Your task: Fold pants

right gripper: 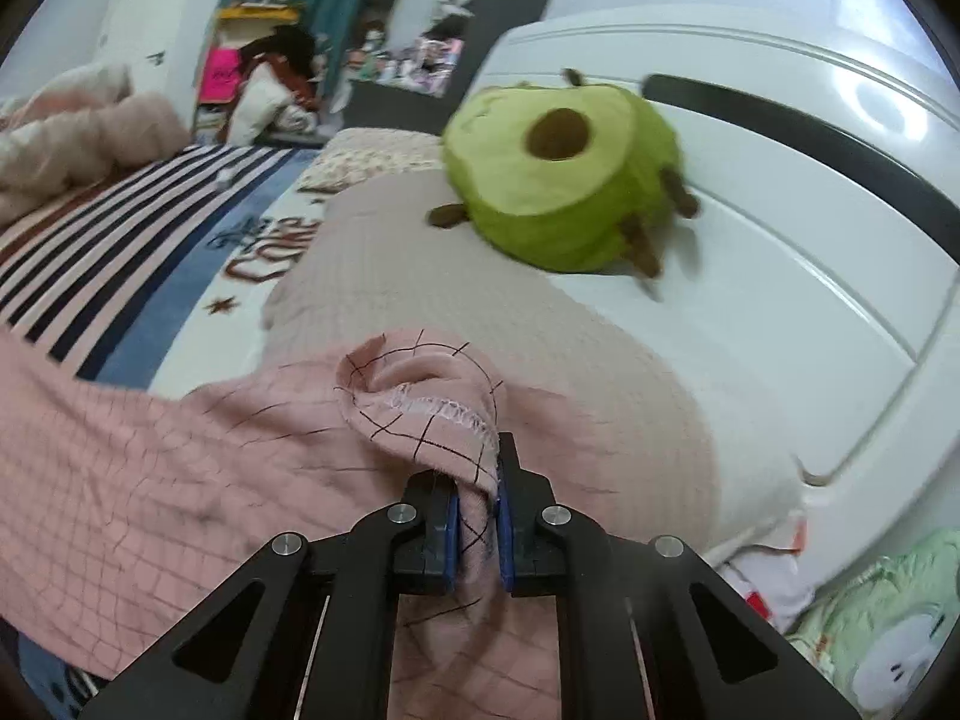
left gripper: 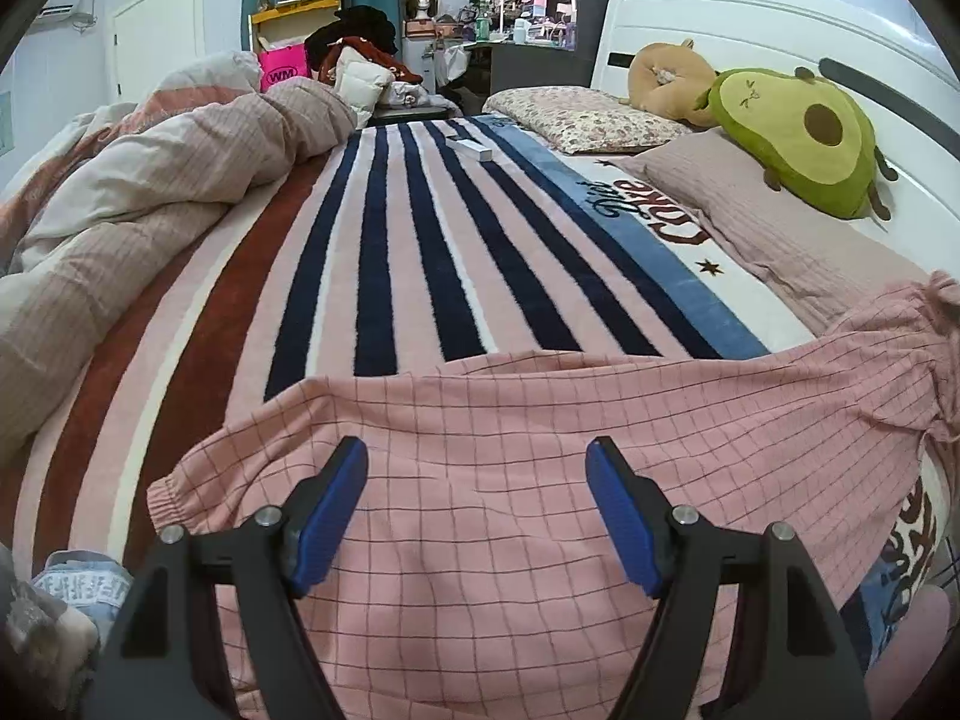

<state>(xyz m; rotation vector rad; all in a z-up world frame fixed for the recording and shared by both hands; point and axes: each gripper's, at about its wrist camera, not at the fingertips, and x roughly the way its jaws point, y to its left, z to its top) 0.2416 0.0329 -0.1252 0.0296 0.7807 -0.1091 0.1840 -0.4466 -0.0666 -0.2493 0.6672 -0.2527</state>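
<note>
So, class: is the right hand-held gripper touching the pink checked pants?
Touching. The right wrist view shows the right hand-held gripper shut on a bunched hem of the pink checked pants, fabric pinched between its blue pads.

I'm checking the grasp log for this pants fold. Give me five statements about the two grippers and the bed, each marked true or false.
1. The right gripper is shut on the pants. True.
2. The left gripper grips the pants. False: it is open above the fabric.
3. The avocado plush lies by the headboard. True.
4. The pants are plain blue. False: pink with a dark grid.
5. The blanket under the pants is striped. True.
</note>
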